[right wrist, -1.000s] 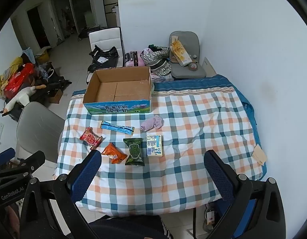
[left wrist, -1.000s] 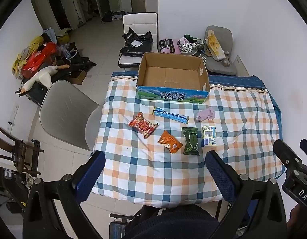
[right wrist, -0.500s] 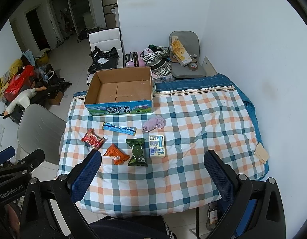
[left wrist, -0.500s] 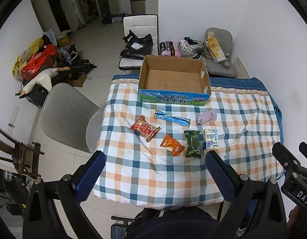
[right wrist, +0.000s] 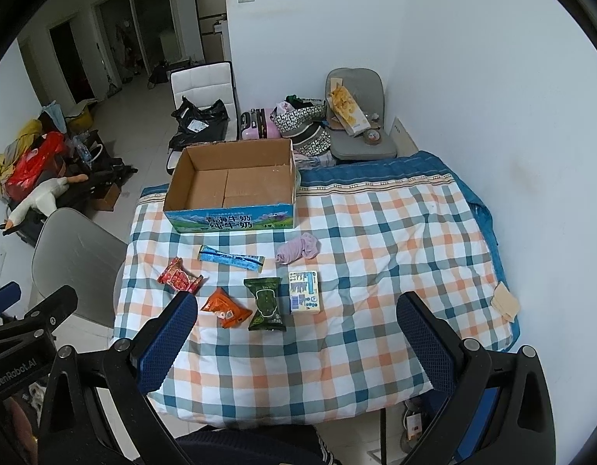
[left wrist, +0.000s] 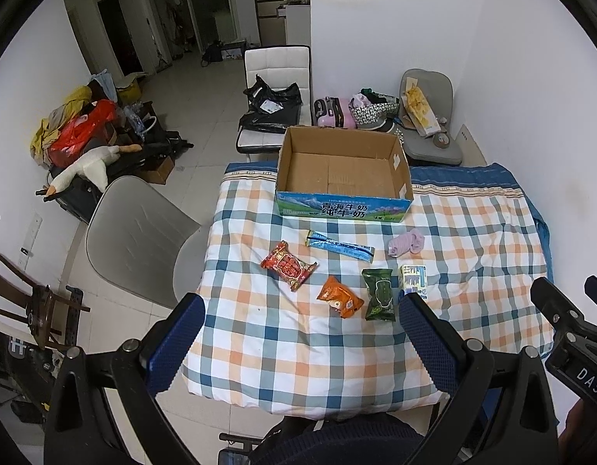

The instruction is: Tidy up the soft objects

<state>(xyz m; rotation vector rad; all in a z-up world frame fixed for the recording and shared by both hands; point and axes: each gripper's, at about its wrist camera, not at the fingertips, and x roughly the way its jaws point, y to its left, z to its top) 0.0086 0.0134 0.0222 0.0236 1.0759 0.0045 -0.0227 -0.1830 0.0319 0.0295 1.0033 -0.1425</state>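
On the checked tablecloth (left wrist: 473,232) lie a red snack pack (left wrist: 289,265), an orange pack (left wrist: 340,301), a green pack (left wrist: 379,299), a long blue wrapper (left wrist: 340,247), a white-and-blue tissue pack (left wrist: 413,279) and a bunched lilac cloth (left wrist: 406,243). An open, empty cardboard box (left wrist: 343,172) stands behind them. In the right wrist view the same items show: the box (right wrist: 230,186), the lilac cloth (right wrist: 298,248), the tissue pack (right wrist: 305,291). My left gripper (left wrist: 300,333) and right gripper (right wrist: 294,333) are open and empty, high above the table's near edge.
A grey chair (left wrist: 139,236) stands at the table's left side. A white chair (left wrist: 277,97) with black bags and a grey chair (left wrist: 428,116) with clutter stand behind the table. A white wall runs along the right. A small tan card (right wrist: 504,300) lies at the table's right edge.
Both cameras have shifted a little; the table and its items sit slightly lower and farther in view. Nothing on the table has moved. Both grippers stay open.
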